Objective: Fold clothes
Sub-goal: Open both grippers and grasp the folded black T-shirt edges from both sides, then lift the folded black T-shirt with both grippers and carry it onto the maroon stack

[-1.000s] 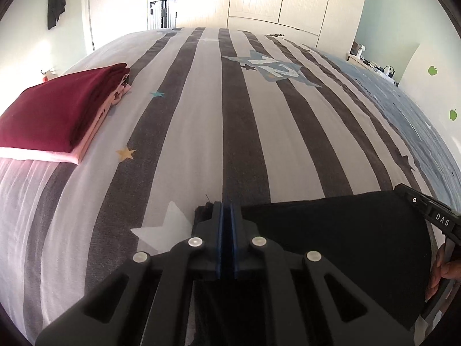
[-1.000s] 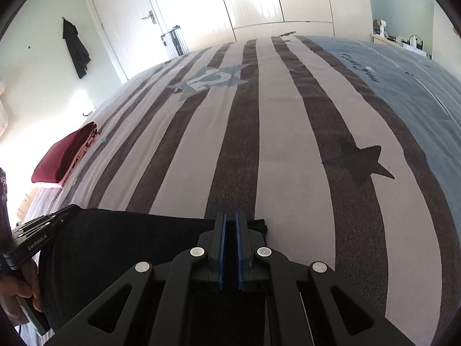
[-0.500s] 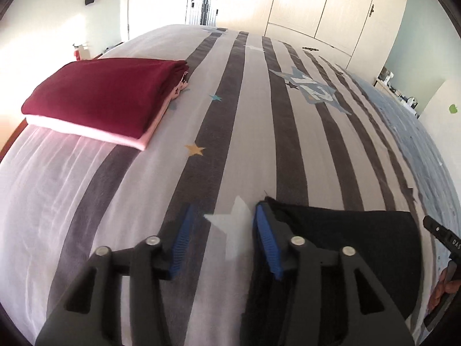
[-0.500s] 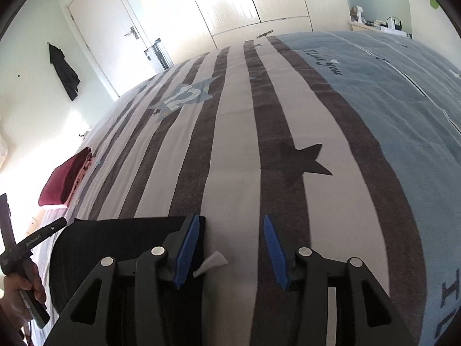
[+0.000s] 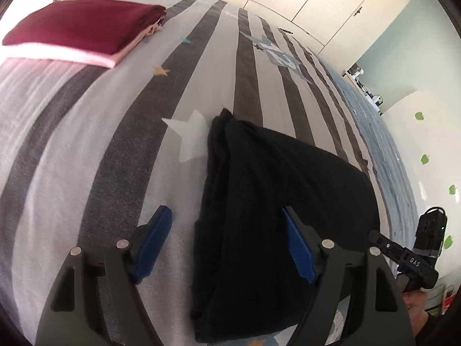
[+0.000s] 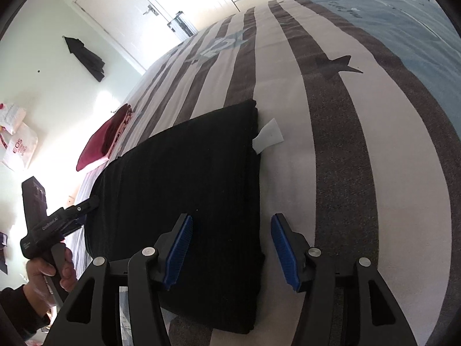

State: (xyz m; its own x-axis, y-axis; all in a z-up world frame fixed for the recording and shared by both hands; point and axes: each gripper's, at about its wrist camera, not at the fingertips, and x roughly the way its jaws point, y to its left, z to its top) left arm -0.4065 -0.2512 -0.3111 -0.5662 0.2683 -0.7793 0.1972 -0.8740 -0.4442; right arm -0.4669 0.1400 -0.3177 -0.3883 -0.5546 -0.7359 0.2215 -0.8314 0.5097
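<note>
In the left wrist view we see the left tongs [image 5: 227,242] standing wide; their jaws have just been opening. The black garment [image 5: 276,207] lies folded on the striped bed [image 5: 86,155], its left edge running between the blue pads [image 5: 154,240], yet neither pad presses on it and nothing is held. The left pad hangs over bare bedcover, the right pad over the black cloth. Far to the left a folded maroon stack [image 5: 83,26] rests on the bed, well apart from the garment. At the right edge the right tongs' body shows beside the garment, with a hand [image 5: 416,302] on its grip.

In the right wrist view the right tongs [image 6: 232,250] stand about half open, having also just been opening. The garment's [image 6: 184,190] right edge runs between the pads [image 6: 178,249], which do not clamp it. A white label [image 6: 268,138] sticks out from that edge farther off. At the left, a hand [image 6: 46,274] grips the left tongs' handle beside the garment.
</note>
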